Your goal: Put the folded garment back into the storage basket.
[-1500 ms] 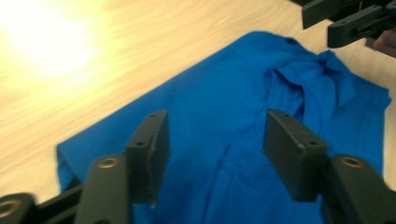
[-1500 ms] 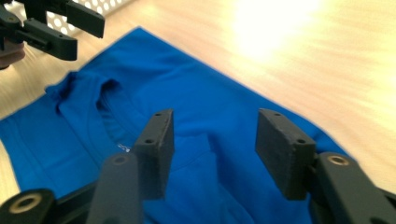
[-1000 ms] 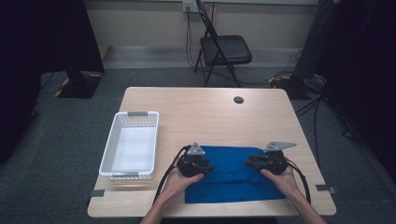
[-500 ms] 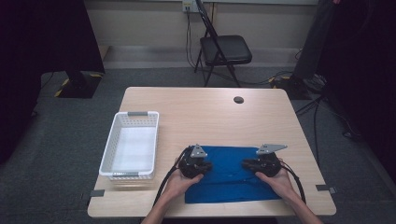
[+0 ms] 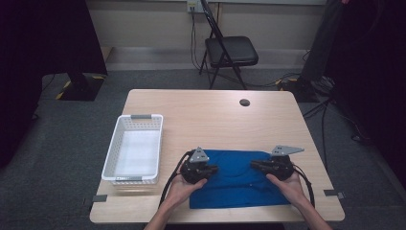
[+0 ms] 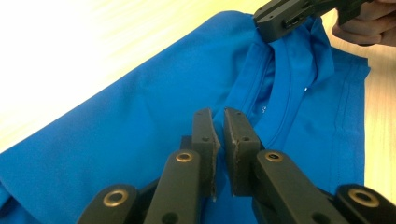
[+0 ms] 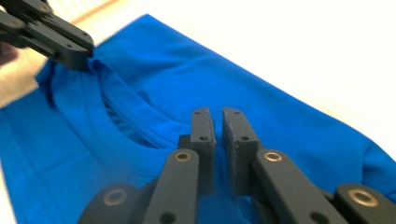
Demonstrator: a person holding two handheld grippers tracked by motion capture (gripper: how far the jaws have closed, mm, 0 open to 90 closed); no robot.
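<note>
- Blue T-shirt point(image 5: 239, 179) lies flat at the near edge of the bench point(image 5: 210, 110), right of centre, neckline facing the far side; judged laid out so that both shoulders can be taken at once for a fold or a lift.
- Left gripper point(image 5: 213, 168) sits at the shirt's left shoulder, right gripper point(image 5: 254, 165) at the right shoulder, tips pointing inward toward each other across the collar point(image 6: 280, 88). The symmetric hold looks meant to keep the cloth taut between the hands.
- Jaws, left: have just been closing, now nearly together with a thin fold of blue fabric pinched between the pads, as the left gripper view shows. Same view catches the other gripper clamped on the collar edge farther off.
- Jaws, right: likewise just closed, a narrow slit left, cloth gathered between them near the neckline.
- White basket point(image 5: 135, 149) stands left of the shirt, apart from it, empty; likely the destination.
- Far: small dark disc point(image 5: 244, 102) on the bench; folding chair point(image 5: 227, 50) beyond.
</note>
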